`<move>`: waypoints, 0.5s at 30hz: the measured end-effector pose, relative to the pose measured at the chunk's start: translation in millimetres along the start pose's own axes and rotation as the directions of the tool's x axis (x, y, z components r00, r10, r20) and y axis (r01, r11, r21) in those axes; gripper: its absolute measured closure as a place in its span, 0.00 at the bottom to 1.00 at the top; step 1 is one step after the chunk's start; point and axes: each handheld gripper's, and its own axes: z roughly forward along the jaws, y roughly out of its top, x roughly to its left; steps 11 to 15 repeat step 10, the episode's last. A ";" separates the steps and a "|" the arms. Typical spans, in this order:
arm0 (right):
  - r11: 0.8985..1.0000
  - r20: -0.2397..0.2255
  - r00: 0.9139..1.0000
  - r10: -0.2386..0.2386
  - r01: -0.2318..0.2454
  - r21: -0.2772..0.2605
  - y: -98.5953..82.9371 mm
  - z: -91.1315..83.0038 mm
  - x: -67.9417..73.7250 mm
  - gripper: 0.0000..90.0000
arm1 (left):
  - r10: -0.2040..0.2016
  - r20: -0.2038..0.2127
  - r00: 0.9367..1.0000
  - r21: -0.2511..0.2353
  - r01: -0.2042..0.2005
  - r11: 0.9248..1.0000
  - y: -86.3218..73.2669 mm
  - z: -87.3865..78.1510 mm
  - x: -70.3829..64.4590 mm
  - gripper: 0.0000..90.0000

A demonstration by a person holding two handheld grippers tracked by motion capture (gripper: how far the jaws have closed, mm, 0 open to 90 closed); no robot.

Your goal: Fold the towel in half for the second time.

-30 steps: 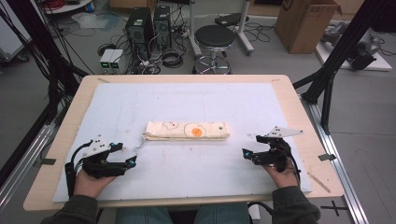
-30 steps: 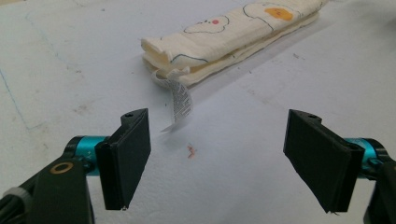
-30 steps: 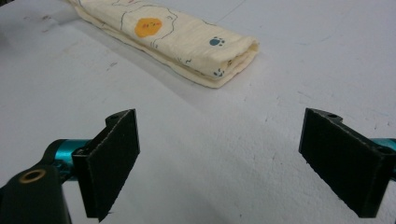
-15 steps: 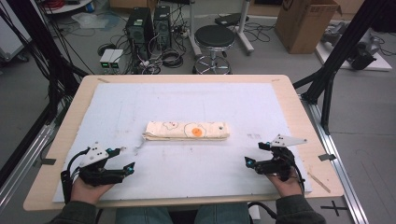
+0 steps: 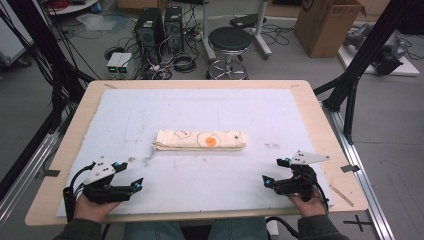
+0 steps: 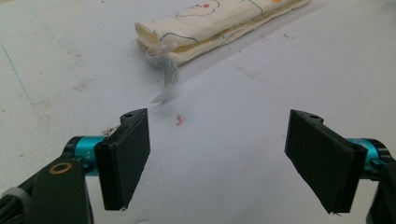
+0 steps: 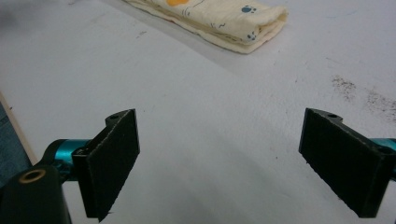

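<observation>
We log the table (image 5: 320,125) first: a wooden top under a white mat, bare apart from one item. At mid-table lies the folded cloth (image 5: 200,140), a long cream bundle folded several layers thick, printed with an orange spot and small blue paw marks. A care tag (image 6: 167,74) trails from its left end.

Judgement on handling: light, soft and limp, not fragile. It should sag if lifted by one point, and the layers may slide apart. We would take it at the two short ends, or pinch a loose corner layer at the left end near the tag if unfolding is intended.

Left gripper (image 5: 136,186) sits at the near left edge, well apart from the cloth; jaws spread wide, nothing between them. Right gripper (image 5: 266,183) at the near right edge, likewise spread and empty.

Compared with a second ago: both grippers have drawn back toward the person's side of the table, away from the cloth. The cloth itself lies unchanged in place and shape.
</observation>
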 end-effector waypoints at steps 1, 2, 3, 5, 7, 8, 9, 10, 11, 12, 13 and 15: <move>1.000 0.001 1.000 -0.010 0.010 -0.001 -0.3 0.8 -0.4 0.13 | 0.006 0.001 1.000 0.002 -0.006 1.000 0.1 0.3 0.1 0.25; 1.000 -0.001 1.000 -0.008 0.008 0.003 -0.3 1.3 0.0 0.13 | 0.006 0.000 1.000 0.001 -0.006 1.000 0.3 0.9 -0.4 0.25; 1.000 -0.001 1.000 -0.008 0.008 0.006 -0.2 1.9 0.2 0.13 | 0.009 0.001 1.000 0.004 -0.009 1.000 0.4 1.1 -0.7 0.25; 1.000 -0.004 1.000 -0.009 0.009 0.009 -0.1 3.1 0.8 0.13 | 0.011 0.002 1.000 0.000 -0.011 1.000 0.6 1.9 -1.8 0.25; 1.000 -0.001 1.000 -0.016 0.016 0.011 0.3 3.8 0.9 0.13 | 0.014 0.004 1.000 0.001 -0.014 1.000 0.9 2.6 -2.0 0.25; 1.000 -0.001 1.000 -0.019 0.019 0.010 0.4 4.1 0.4 0.13 | 0.019 0.004 1.000 0.002 -0.019 1.000 1.1 2.9 -1.7 0.25; 1.000 -0.002 1.000 -0.015 0.015 0.009 0.6 4.7 0.4 0.13 | 0.017 0.003 1.000 0.001 -0.017 1.000 1.1 3.4 -1.8 0.25; 1.000 -0.001 1.000 -0.012 0.012 0.011 0.7 5.1 0.4 0.13 | 0.016 0.005 1.000 0.001 -0.016 1.000 1.2 3.8 -1.9 0.25; 1.000 -0.001 1.000 -0.012 0.012 0.011 0.7 5.1 0.4 0.13 | 0.016 0.005 1.000 0.001 -0.016 1.000 1.2 3.8 -1.9 0.25; 1.000 -0.001 1.000 -0.012 0.012 0.011 0.7 5.1 0.4 0.13 | 0.016 0.005 1.000 0.001 -0.016 1.000 1.2 3.8 -1.9 0.25; 1.000 -0.001 1.000 -0.012 0.012 0.011 0.7 5.1 0.4 0.13 | 0.016 0.005 1.000 0.001 -0.016 1.000 1.2 3.8 -1.9 0.25; 1.000 -0.001 1.000 -0.012 0.012 0.011 0.7 5.1 0.4 0.13 | 0.016 0.005 1.000 0.001 -0.016 1.000 1.2 3.8 -1.9 0.25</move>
